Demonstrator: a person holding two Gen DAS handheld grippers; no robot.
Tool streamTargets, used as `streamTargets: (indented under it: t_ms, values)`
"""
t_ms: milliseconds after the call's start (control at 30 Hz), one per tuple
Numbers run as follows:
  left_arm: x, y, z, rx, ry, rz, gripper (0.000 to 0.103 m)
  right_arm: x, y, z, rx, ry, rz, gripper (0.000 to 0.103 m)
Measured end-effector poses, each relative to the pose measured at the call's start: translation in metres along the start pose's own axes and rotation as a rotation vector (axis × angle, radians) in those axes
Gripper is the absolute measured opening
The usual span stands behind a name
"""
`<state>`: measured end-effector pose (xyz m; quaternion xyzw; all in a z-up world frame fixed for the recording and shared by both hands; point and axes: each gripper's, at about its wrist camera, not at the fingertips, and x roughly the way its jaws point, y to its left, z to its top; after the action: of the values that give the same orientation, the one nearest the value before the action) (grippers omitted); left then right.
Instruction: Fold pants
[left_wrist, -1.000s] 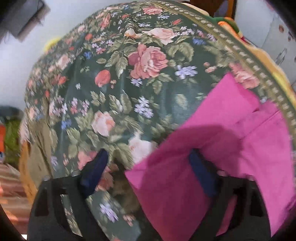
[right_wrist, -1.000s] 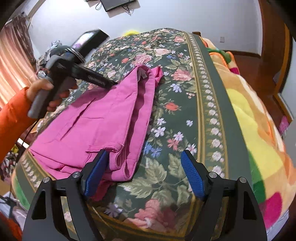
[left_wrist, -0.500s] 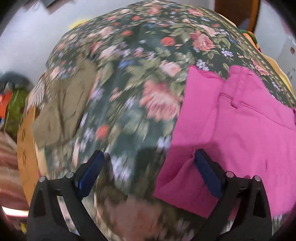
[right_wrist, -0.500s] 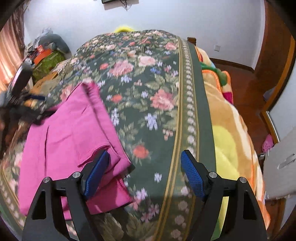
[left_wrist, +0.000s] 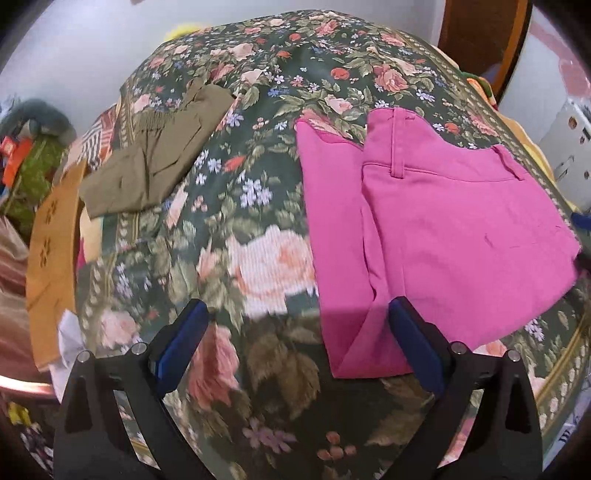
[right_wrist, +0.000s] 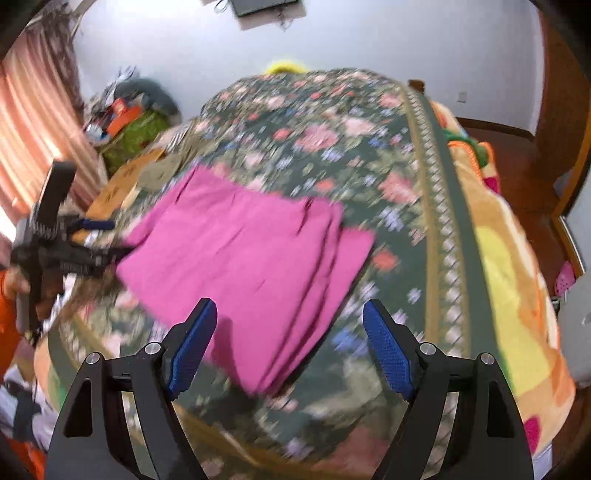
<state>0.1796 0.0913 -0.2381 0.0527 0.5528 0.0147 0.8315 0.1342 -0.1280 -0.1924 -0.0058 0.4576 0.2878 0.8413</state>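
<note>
On the bed (left_wrist: 258, 229) I see the pants (left_wrist: 424, 236) lying folded flat. My left tool (left_wrist: 295, 350) hangs spread at their near corner, gripping nothing. My right tool (right_wrist: 290, 345) hangs spread over their opposite edge, also empty.

Olive garment (left_wrist: 155, 162) on floral blanket (left_wrist: 258, 229), striped curtain (right_wrist: 33, 122) beyond.

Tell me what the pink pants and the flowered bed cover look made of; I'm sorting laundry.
Pink pants: seemingly a smooth, matte woven cloth, cotton-like, with crisp stitched seams and belt loops. Flowered bed cover: thicker, ribbed or woven-looking textile with a printed rose pattern; fibre unclear.
</note>
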Motion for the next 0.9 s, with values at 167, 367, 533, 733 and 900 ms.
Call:
streamTargets:
  t_ms: [167,367,533,733,900]
  values:
    - [-0.011,0.006,-0.016,-0.090,-0.038,-0.026,0.086,0.015,0.001,-0.019,-0.021,0.028,0.018,0.068]
    - [-0.021,-0.001,-0.025,-0.090,-0.073,-0.020,0.058,0.016,-0.004,-0.013,-0.012,0.008,0.016,0.045]
    - [-0.021,0.001,-0.025,-0.103,-0.072,-0.034,0.057,0.021,-0.011,-0.010,-0.002,0.017,0.013,0.045]
    - [-0.030,0.022,-0.019,-0.090,-0.055,0.010,0.056,0.005,-0.015,-0.006,0.000,0.036,0.004,0.045]
    - [-0.042,0.041,0.000,-0.141,-0.100,-0.084,0.057,0.000,-0.026,0.006,0.027,0.007,-0.047,0.058]
